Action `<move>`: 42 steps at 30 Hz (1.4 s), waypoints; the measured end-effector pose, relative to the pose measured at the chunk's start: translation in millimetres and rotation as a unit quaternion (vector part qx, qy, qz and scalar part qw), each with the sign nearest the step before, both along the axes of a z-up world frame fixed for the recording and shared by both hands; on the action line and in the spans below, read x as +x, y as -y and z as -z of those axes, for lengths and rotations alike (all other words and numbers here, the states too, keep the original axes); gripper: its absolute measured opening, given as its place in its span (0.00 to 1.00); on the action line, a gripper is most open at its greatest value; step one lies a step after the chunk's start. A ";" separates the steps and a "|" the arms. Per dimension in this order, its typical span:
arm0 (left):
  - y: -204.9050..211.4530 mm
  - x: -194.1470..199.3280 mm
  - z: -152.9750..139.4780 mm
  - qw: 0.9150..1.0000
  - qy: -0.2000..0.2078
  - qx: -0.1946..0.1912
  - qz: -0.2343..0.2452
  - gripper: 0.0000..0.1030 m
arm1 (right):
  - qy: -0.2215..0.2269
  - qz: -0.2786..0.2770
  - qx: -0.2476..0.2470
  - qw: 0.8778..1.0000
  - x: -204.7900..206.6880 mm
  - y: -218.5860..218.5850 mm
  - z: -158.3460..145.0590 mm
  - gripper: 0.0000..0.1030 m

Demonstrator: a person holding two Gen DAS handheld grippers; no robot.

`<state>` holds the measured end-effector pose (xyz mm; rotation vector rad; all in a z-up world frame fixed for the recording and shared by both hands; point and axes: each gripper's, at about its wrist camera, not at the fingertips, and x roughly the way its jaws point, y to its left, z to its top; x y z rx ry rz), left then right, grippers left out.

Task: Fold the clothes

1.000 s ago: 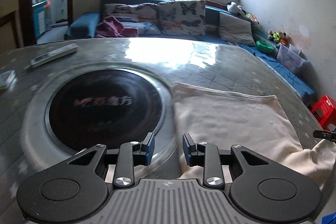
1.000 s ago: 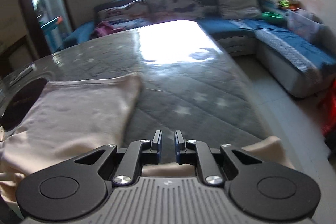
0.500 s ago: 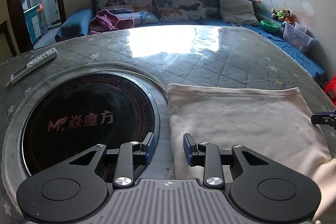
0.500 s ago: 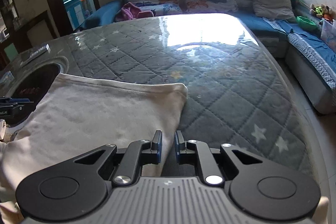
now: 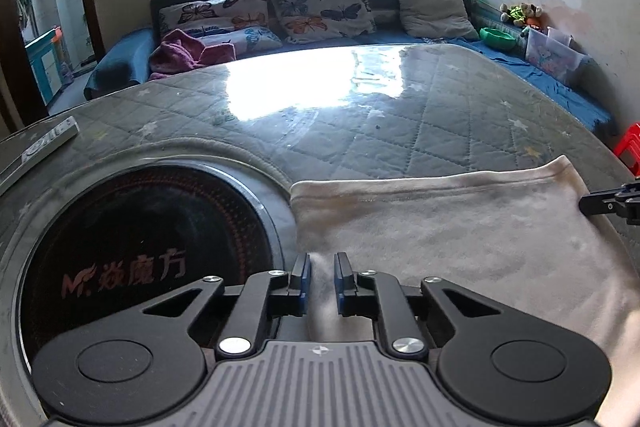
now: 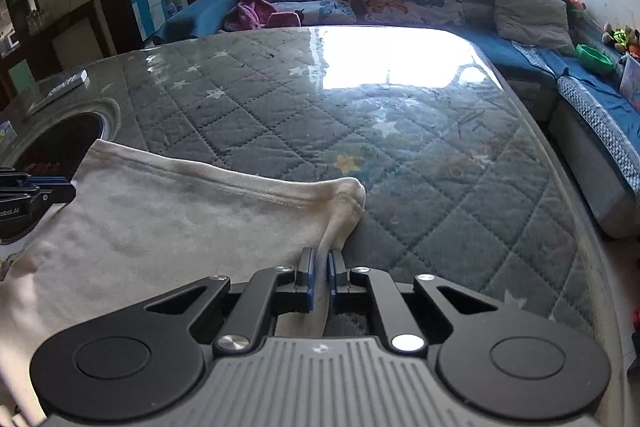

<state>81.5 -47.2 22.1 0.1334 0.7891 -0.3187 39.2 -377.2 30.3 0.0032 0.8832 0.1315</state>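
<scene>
Left wrist: left hand-held gripper (image 5: pixel 320 277), wider 0.5 s ago, now narrowed on cloth (image 5: pixel 460 227) edge; right hand-held gripper (image 6: pixel 319 277) pinching opposite edge. Cloth flat on desk (image 5: pixel 360 131); fold likely imminent.

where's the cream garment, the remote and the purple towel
cream garment (image 5: pixel 460 239), left wrist view, middle of the flat panel
remote (image 5: pixel 48 143), left wrist view, its middle
purple towel (image 6: pixel 252 11), right wrist view, top of the heap

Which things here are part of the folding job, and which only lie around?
For the job: cream garment; left gripper; right gripper; quilted table.

Lying about: remote control; round black cooktop; purple cloth on sofa.
</scene>
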 end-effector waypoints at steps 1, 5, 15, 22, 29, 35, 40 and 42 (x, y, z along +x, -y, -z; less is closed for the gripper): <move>1.2 2.7 0.1 1.000 0.002 0.001 0.001 0.12 | 0.000 -0.001 -0.002 1.000 2.3 -0.5 -0.2 0.06; 5.2 15.3 0.6 1.000 0.004 0.007 0.003 0.10 | 0.000 -0.006 -0.010 1.000 17.4 -3.2 0.5 0.06; 10.8 55.2 4.6 0.999 0.022 0.035 -0.009 0.04 | 0.011 -0.011 -0.031 0.999 56.9 -11.8 5.4 0.06; 13.9 79.8 3.7 0.998 0.029 0.045 -0.016 0.04 | 0.012 -0.008 -0.036 0.999 79.2 -12.5 4.3 0.07; 15.1 50.5 -10.2 0.999 0.029 0.018 0.006 0.07 | 0.030 -0.049 -0.032 0.998 46.3 -22.9 -15.9 0.08; 30.9 11.7 -18.0 0.998 0.016 -0.009 0.060 0.07 | 0.044 -0.132 -0.030 0.990 -22.1 -49.9 -40.7 0.09; 41.2 -13.2 -18.9 0.997 0.015 -0.011 0.075 0.07 | 0.033 -0.206 -0.024 0.978 -84.2 -76.9 -48.7 0.09; 42.8 -19.7 -19.1 0.997 0.015 -0.013 0.078 0.07 | 0.026 -0.221 -0.025 0.975 -96.9 -85.8 -45.5 0.09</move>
